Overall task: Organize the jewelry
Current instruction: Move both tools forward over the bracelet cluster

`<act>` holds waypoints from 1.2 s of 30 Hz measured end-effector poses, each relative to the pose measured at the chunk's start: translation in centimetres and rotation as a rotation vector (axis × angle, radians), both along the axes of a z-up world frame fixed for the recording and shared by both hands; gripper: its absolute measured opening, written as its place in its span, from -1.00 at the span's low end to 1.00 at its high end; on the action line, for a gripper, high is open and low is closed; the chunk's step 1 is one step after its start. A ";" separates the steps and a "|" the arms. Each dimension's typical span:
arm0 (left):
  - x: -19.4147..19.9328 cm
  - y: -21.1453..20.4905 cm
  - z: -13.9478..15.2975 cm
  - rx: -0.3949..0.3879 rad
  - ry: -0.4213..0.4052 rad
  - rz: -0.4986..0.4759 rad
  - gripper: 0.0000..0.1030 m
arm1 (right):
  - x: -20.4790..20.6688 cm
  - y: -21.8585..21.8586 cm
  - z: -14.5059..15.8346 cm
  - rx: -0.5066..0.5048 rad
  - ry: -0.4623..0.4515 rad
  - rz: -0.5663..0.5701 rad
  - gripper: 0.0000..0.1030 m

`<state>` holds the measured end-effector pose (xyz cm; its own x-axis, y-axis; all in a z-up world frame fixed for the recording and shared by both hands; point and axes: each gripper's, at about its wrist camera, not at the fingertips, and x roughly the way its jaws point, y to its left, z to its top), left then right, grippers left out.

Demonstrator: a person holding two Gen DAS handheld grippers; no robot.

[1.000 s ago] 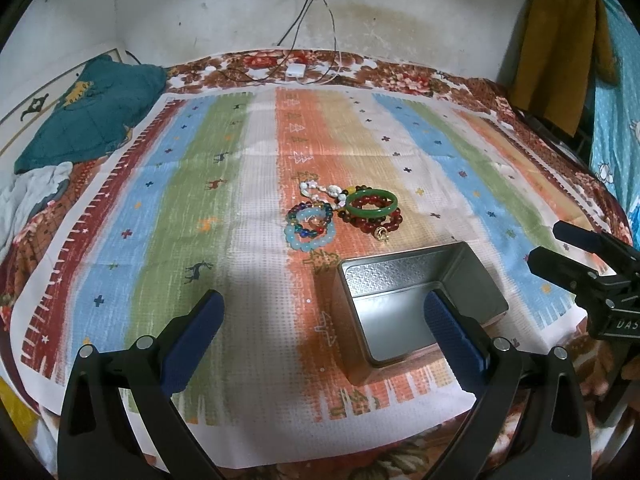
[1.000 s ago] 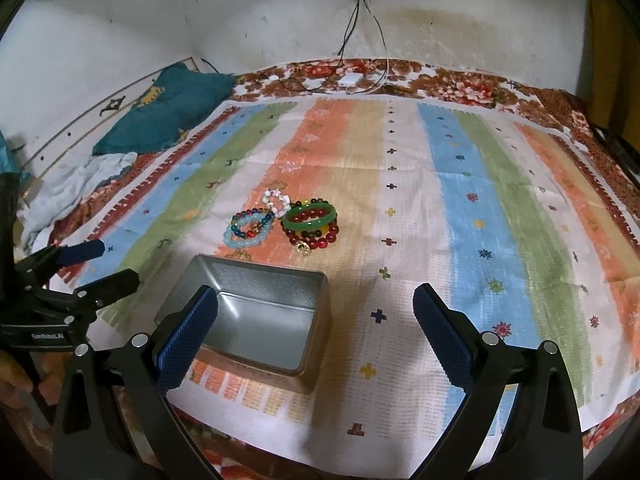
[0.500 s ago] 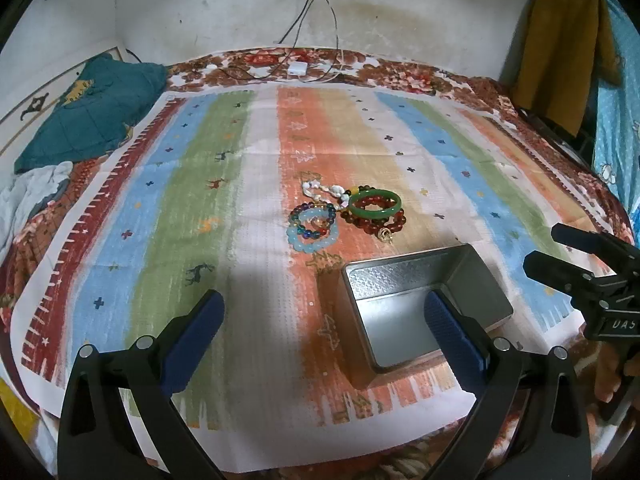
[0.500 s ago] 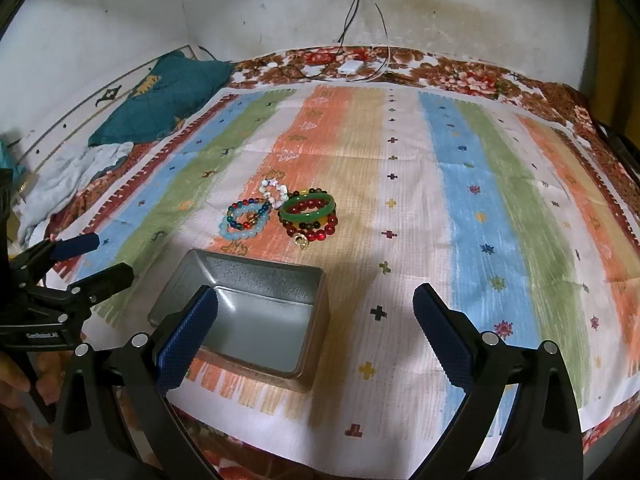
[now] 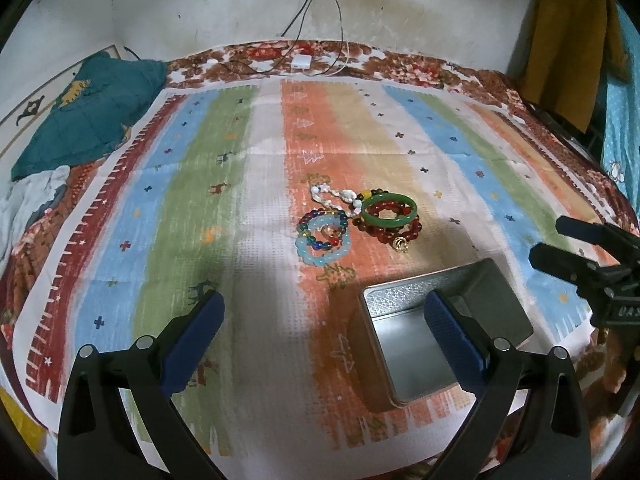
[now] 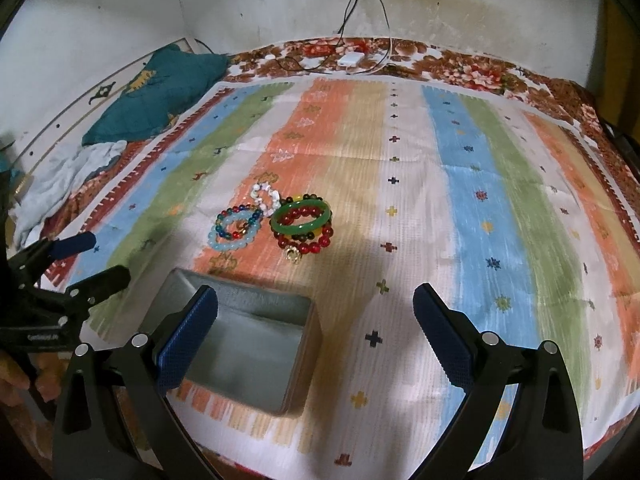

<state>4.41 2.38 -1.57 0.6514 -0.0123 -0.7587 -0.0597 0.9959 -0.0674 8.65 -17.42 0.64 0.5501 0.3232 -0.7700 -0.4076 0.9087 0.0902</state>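
In the left wrist view, a teal quilt (image 5: 92, 108) is seen at the upper left of the frame, on a bed covered by a striped cloth (image 5: 192, 184). At the bottom, the left gripper (image 5: 322, 330) is held above the cloth with its blue-padded fingers (image 5: 192, 340) wide apart, and nothing is held between them. Near the centre of the frame, a small heap of jewelry is laid on the orange stripe: a light blue bead bracelet (image 5: 323, 245) with a multicoloured bead bracelet (image 5: 316, 224) on it, a white bead string (image 5: 332, 198) just above, and to the right a green bangle (image 5: 390, 210) resting on dark red bead bracelets (image 5: 394, 232). Lower right of the heap, near it but apart, an open metal tin (image 5: 416, 340) is placed, and its inside is seen bare. At the right edge, the right gripper (image 5: 560, 244) is visible, its fingers also spread apart. In the right wrist view, the tin (image 6: 248, 344) is found at the lower left, the heap with the bangle (image 6: 301, 219) above it, and the right gripper (image 6: 316, 334) at the bottom, wide apart and holding nothing.
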 end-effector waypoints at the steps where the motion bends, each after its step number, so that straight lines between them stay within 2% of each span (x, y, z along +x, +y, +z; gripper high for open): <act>1: 0.1 0.1 0.0 0.000 0.003 0.001 0.89 | 0.2 0.1 0.0 0.001 0.002 0.000 0.93; 12: 2.5 0.9 -0.1 -0.009 0.024 0.004 0.89 | 2.3 0.5 -0.3 0.003 0.033 -0.011 0.93; 19: 4.1 2.1 -1.0 -0.047 0.074 0.021 0.89 | 3.8 0.9 -0.9 -0.009 0.076 -0.021 0.93; 36: 7.4 3.4 -2.4 -0.093 0.113 0.012 0.89 | 6.8 2.2 -1.6 -0.038 0.092 -0.007 0.93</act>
